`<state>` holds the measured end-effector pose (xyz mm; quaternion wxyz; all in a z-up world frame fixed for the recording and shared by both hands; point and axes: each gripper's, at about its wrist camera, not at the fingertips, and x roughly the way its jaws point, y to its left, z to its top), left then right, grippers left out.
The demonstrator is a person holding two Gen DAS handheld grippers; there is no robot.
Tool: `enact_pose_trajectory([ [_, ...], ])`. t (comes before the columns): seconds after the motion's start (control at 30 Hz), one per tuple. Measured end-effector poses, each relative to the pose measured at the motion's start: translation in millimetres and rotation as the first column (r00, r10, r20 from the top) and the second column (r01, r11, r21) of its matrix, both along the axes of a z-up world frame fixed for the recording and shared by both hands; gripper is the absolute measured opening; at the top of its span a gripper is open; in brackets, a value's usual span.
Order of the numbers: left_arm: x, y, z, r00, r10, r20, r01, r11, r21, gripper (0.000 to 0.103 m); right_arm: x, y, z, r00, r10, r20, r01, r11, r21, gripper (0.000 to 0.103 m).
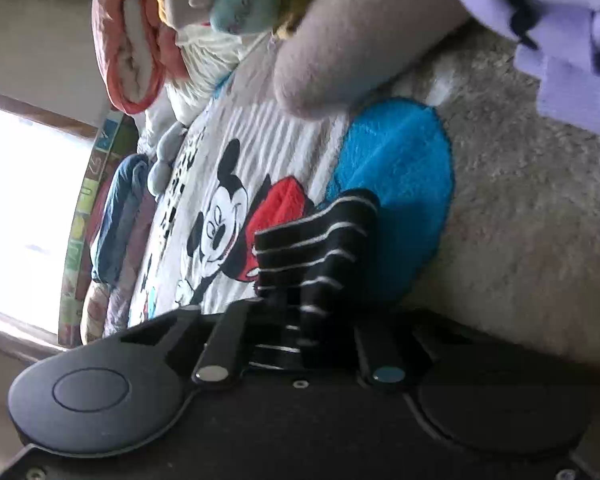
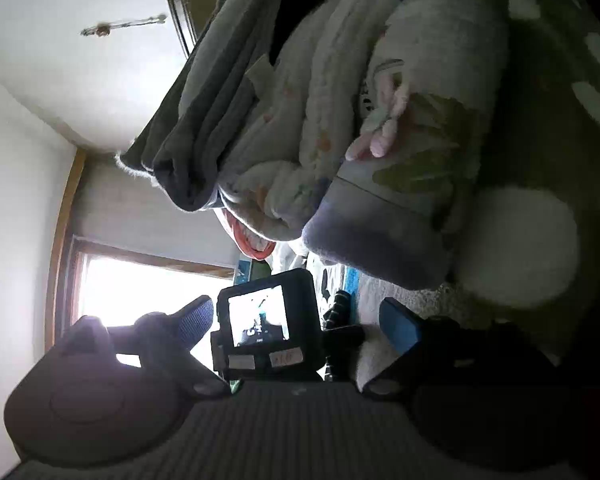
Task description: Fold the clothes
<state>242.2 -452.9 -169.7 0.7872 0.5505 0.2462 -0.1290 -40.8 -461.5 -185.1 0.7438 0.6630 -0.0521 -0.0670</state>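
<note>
A black cloth with thin white stripes [image 1: 320,240] is clamped in my left gripper [image 1: 308,312], whose jaws are closed together on its bunched end. It hangs just over a Mickey Mouse printed blanket [image 1: 220,208] with a blue fuzzy patch [image 1: 400,184]. A blurred lavender garment with black trim [image 1: 560,40] sits at the upper right. My right gripper [image 2: 296,312] stands open, its blue pads [image 2: 400,328] wide apart with no cloth between them. Between its fingers I see the left gripper's camera unit [image 2: 268,320]. A stack of folded clothes [image 2: 300,120] fills that view close ahead.
Folded clothes in orange, white and teal [image 1: 204,8] are piled beside the blanket, with folded jeans [image 1: 120,208] farther off. Beige carpet [image 1: 520,220] lies around it. A bright window [image 2: 140,288] is behind, and a round white cushion-like shape [image 2: 516,248] sits by the stack.
</note>
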Motion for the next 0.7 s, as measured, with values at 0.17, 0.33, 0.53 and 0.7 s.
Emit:
enact_pose_trajectory([
  [0.17, 2, 10, 25, 0.999, 0.011, -0.034, -0.015, 0.995, -0.096, 0.001, -2, 6, 15, 1.000, 0.012, -0.016, -0.014, 0.996, -0.087, 0.090],
  [0.33, 7, 41, 81, 0.996, 0.003, -0.088, -0.031, 0.948, -0.317, 0.001, 14, 29, 37, 0.994, 0.093, -0.055, -0.104, 0.959, -0.262, 0.090],
  [0.53, -6, 102, 150, 0.995, -0.074, -0.061, 0.029, 0.838, -0.545, 0.001, 56, 87, 63, 0.941, 0.270, -0.202, -0.336, 0.793, -0.508, 0.089],
  [0.7, -13, 157, 199, 0.998, -0.047, -0.040, 0.009, 0.750, -0.661, 0.001, 79, 159, 73, 0.874, 0.350, -0.338, -0.483, 0.542, -0.688, 0.081],
])
